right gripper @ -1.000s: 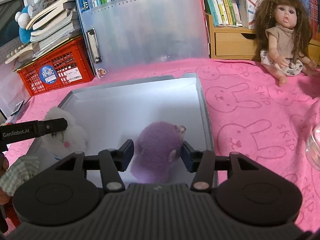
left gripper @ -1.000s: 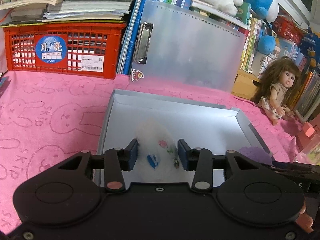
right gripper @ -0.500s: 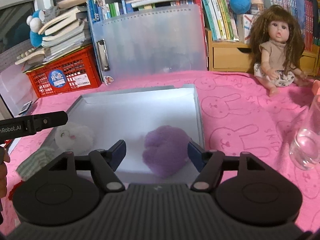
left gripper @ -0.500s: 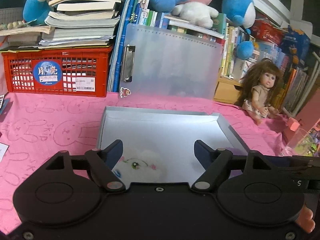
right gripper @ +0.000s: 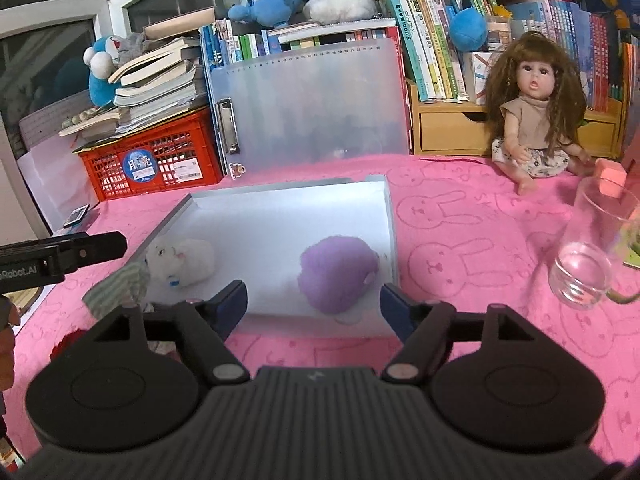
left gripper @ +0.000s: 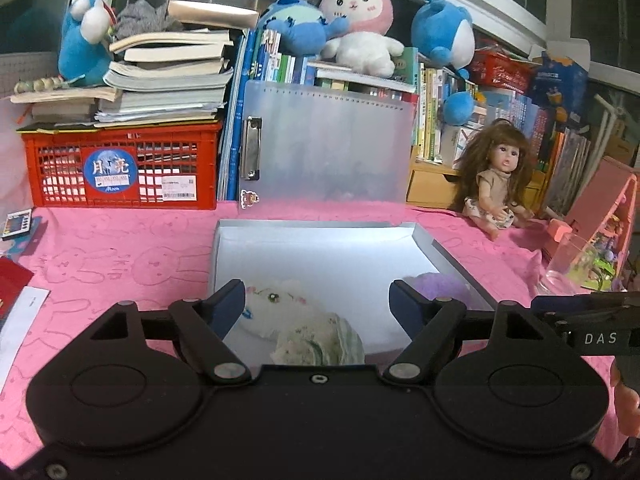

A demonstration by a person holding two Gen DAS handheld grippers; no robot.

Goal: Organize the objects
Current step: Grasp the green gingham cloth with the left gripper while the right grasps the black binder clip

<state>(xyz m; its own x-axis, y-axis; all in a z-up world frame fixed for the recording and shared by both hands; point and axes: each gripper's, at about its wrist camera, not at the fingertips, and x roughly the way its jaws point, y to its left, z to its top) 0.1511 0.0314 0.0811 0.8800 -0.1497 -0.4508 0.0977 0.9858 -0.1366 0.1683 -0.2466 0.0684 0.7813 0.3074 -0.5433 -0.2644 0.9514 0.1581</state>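
With the left gripper (left gripper: 316, 300) spread wide and empty and the right gripper (right gripper: 312, 304) opening, the white plush (left gripper: 280, 308) near the grey tray (left gripper: 440, 248)'s front edge could roll out.

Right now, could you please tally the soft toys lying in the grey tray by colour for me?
White: 1, the white plush near the left wall of the grey tray.
Purple: 1, the purple plush by the right wall.
Total: 2.
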